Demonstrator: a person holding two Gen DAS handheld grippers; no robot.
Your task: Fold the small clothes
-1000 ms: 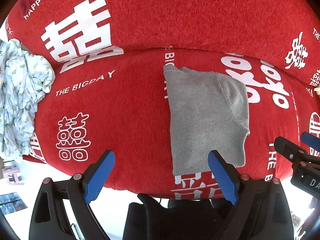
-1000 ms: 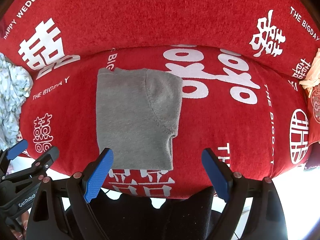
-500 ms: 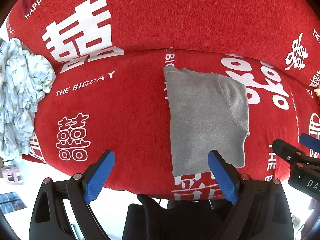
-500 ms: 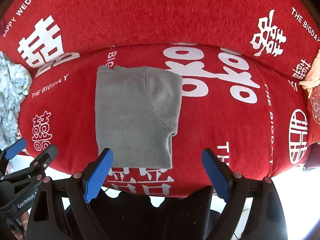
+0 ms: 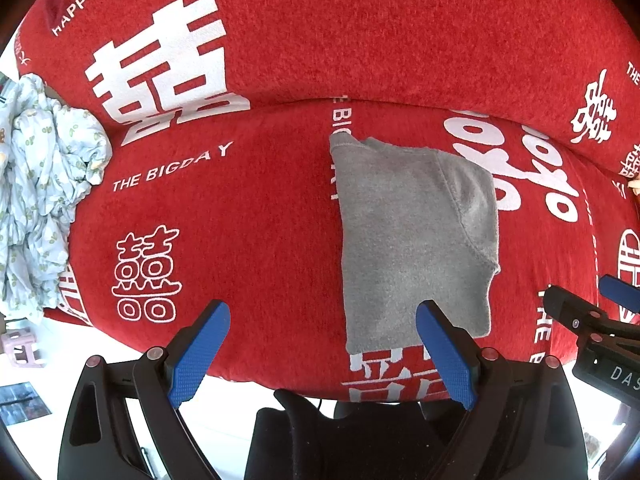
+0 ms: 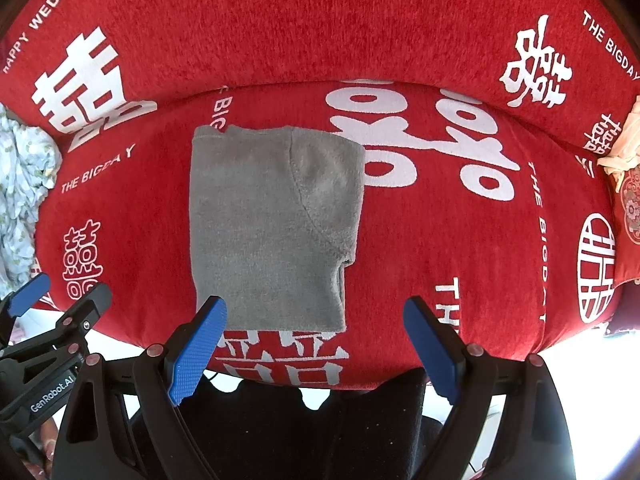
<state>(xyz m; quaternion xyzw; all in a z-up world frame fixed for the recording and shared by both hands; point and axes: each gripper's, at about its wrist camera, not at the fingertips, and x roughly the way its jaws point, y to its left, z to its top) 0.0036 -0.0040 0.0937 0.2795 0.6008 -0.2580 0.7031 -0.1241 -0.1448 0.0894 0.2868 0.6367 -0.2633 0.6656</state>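
Observation:
A small grey fleece garment [image 5: 412,236] lies folded flat on the red sofa seat [image 5: 248,240]; it also shows in the right wrist view [image 6: 272,228]. My left gripper [image 5: 324,344] is open and empty, hovering at the seat's front edge, its right finger over the garment's near edge. My right gripper [image 6: 316,340] is open and empty at the front edge, its left finger over the garment's near left corner. Each gripper shows at the side of the other's view: the right gripper [image 5: 592,312], the left gripper [image 6: 52,300].
A crumpled pale blue patterned cloth [image 5: 36,208] lies at the seat's left end, also in the right wrist view [image 6: 20,184]. A cream cloth [image 6: 624,144] sits at the far right. The red backrest [image 6: 320,20] rises behind. Dark fabric [image 6: 312,432] lies below the grippers.
Almost nothing has changed. Both grippers stay open and have shifted only slightly; the grey garment has not moved.

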